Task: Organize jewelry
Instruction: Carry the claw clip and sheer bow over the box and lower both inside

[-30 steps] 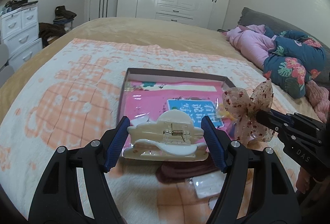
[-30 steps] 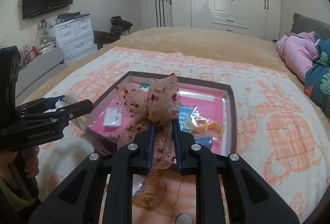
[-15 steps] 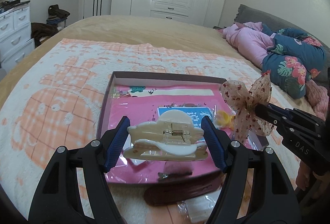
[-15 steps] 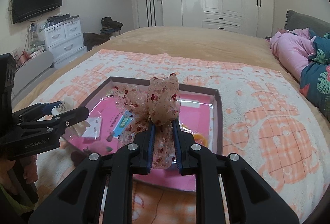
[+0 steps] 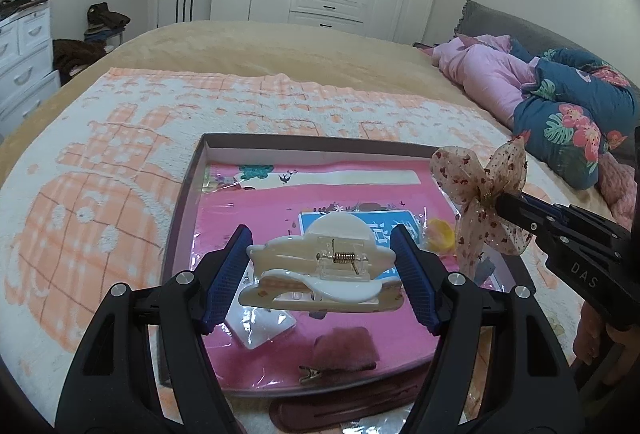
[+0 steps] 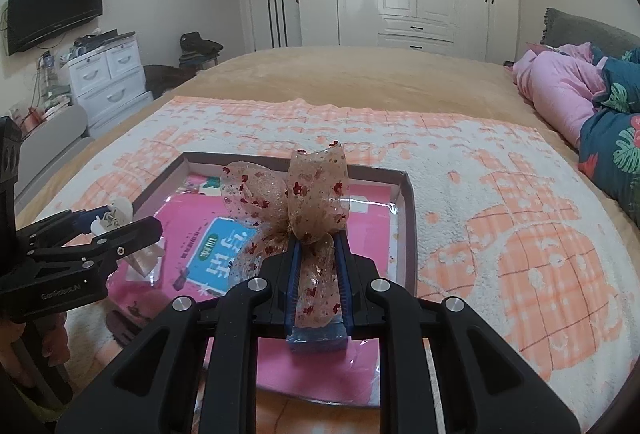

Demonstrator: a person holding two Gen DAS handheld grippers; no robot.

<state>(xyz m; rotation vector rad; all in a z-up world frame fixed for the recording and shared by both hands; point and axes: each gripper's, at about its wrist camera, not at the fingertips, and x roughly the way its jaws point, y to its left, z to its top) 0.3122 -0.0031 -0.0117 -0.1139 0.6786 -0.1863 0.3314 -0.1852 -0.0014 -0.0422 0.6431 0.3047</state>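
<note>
- The left gripper (image 5: 322, 266) pinches a cream claw clip (image 5: 320, 274) between its blue pads (image 5: 226, 276). The jaws stand wide, one pad on each end of the clip.
- The clip's long axis runs crosswise, from pad to pad. Its spring hinge faces the left camera, its rounded white top points up, and which way its teeth face cannot be told.
- The clip hangs above the near half of the tray (image 5: 188, 194), clear of the pink sheet (image 5: 248, 230) lining it.
- The right gripper (image 6: 316, 274) is pressed together on the tail of a sheer bow (image 6: 296, 194) speckled with red. The bow's loops fan out past the fingertips – up and to the left in the right view – and its tail runs back along the fingers.
- In the left view the bow sits over the tray's right edge, higher than the clip and well apart from it.
- On the pink sheet lie a yellow piece (image 5: 440, 234), a small white packet (image 5: 260, 328) and a dusky-pink clip (image 5: 340, 354).
- The tray lies on an orange-and-white blanket (image 5: 100, 202) spread over the bed (image 5: 280, 50).
</note>
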